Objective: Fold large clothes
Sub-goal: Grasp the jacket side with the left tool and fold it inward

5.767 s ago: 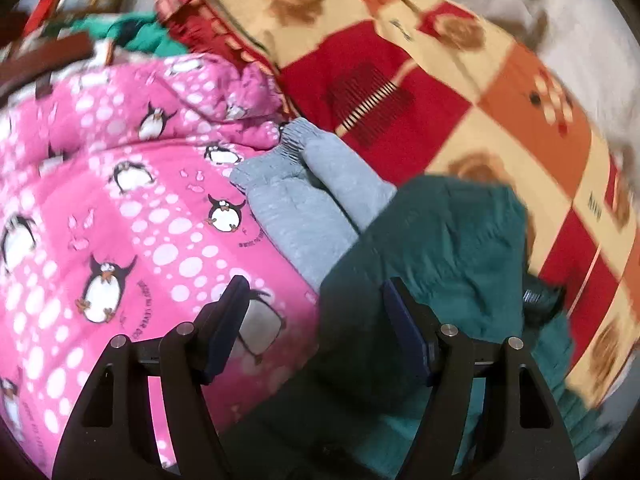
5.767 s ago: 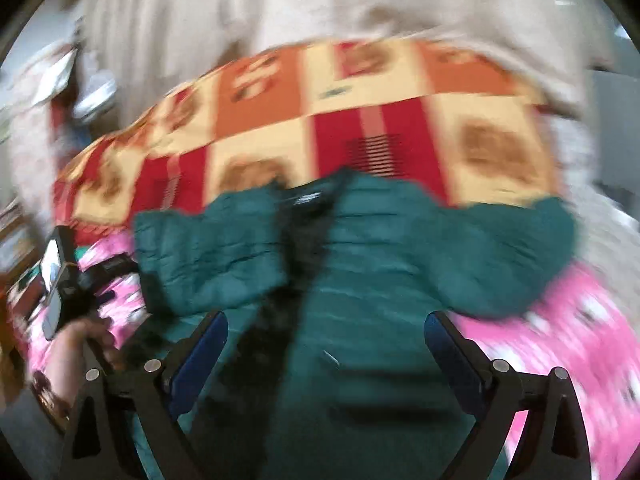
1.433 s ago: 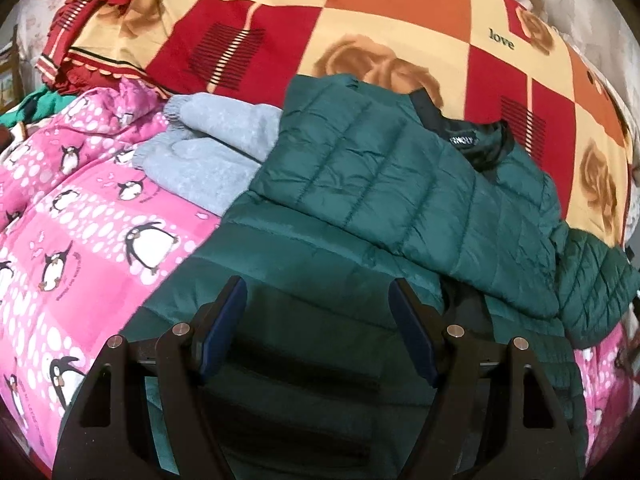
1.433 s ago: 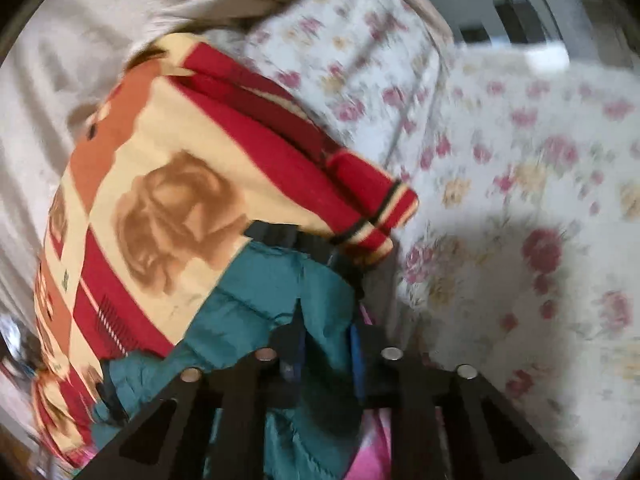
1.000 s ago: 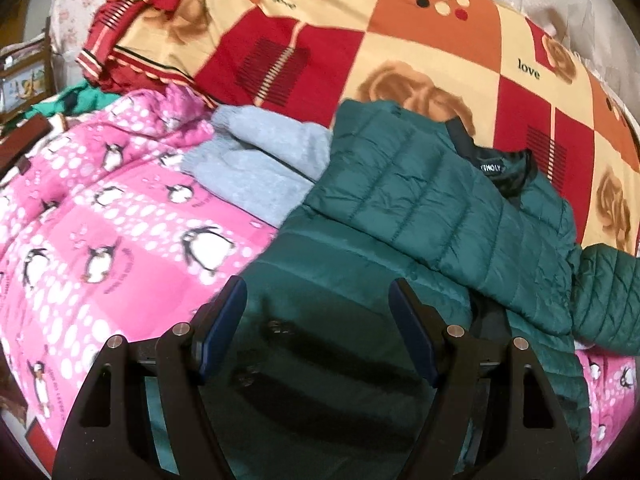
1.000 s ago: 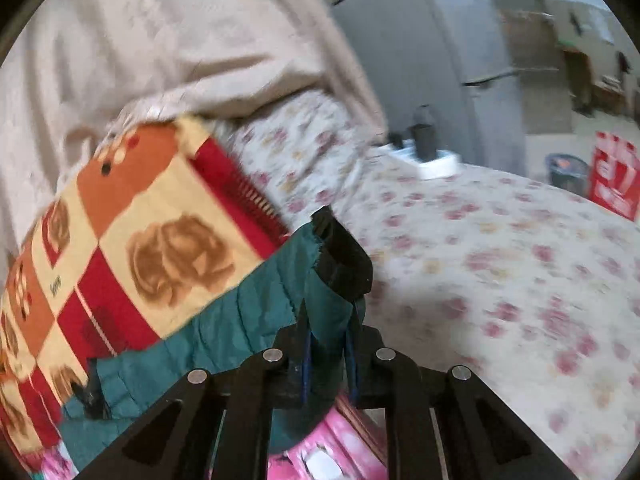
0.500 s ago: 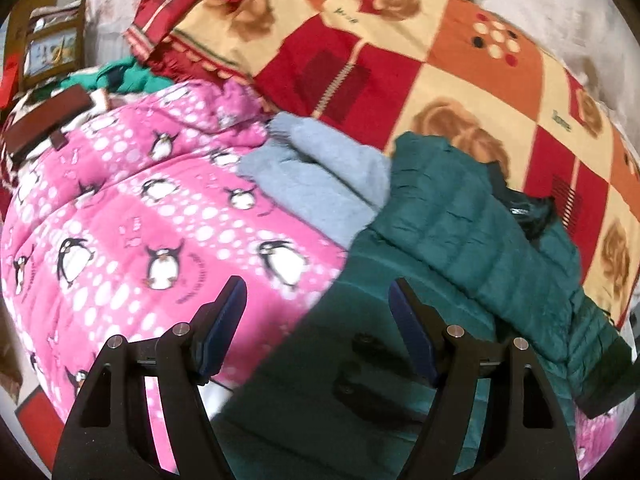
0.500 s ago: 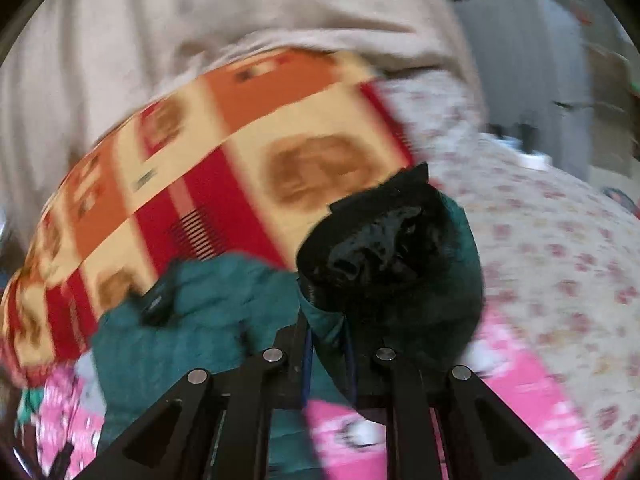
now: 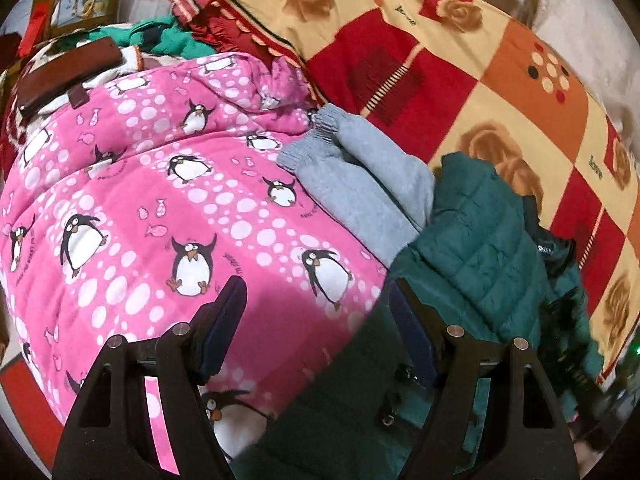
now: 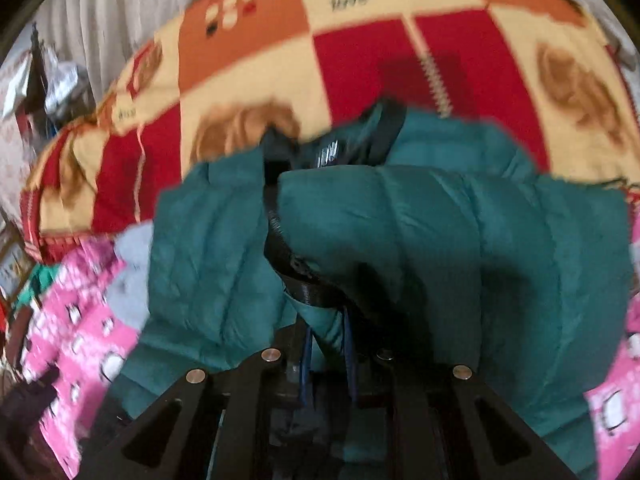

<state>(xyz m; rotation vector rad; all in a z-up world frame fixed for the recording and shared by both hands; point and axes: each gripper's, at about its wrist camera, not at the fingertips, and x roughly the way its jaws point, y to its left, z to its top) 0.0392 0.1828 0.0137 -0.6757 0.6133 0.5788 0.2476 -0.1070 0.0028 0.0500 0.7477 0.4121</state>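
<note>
A dark green quilted jacket (image 9: 476, 248) lies on the bed, partly over a pink penguin blanket (image 9: 160, 200). My left gripper (image 9: 316, 320) is open and empty above the blanket, at the jacket's left edge. My right gripper (image 10: 326, 344) is shut on the jacket's sleeve (image 10: 460, 240) and holds it over the jacket's front (image 10: 208, 248). The black collar (image 10: 384, 128) shows at the far end. The right fingertips are hidden in the fabric.
A grey folded garment (image 9: 360, 184) lies beside the jacket on the left. A red, orange and cream checked blanket (image 9: 460, 60) is heaped behind. Green clothes (image 9: 160, 40) and a brown object (image 9: 68, 76) lie at the far left.
My right gripper has carried the sleeve from out at the right side back over the jacket's body. My left gripper has swung left, off the jacket and over the pink blanket.
</note>
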